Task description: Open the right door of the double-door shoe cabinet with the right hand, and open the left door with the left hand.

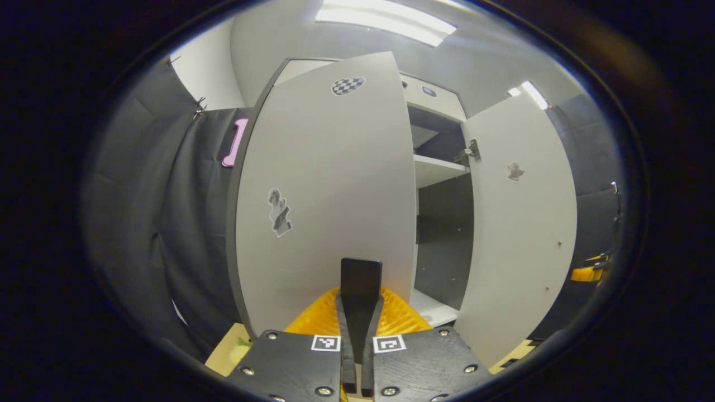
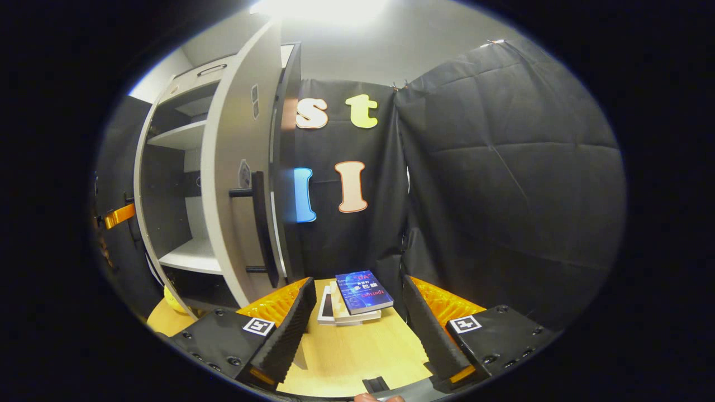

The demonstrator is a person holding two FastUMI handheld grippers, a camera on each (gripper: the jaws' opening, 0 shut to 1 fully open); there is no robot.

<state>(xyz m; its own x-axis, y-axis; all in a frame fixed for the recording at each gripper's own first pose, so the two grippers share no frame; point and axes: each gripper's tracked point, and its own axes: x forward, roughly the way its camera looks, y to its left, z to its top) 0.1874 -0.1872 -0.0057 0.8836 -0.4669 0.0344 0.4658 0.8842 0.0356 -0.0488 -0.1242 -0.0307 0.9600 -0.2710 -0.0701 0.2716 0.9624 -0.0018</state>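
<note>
Left gripper [image 1: 357, 335] has its jaws pressed together, left door [image 1: 324, 190] ajar right ahead. Right gripper [image 2: 357, 329] is spread wide; right door [image 2: 234, 184] stands open off to its left.

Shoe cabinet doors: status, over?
Left gripper shut at left door, partly open. Right gripper open, empty. Right door swung wide. Books on table, clear of doors.

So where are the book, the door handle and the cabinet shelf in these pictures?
book [image 2: 364, 291]: right gripper view, middle of its cover.
handle [image 2: 258, 223]: right gripper view, middle of the upright bar on the door.
shelf [image 1: 438, 167]: left gripper view, front part of the upper board inside the cabinet.
</note>
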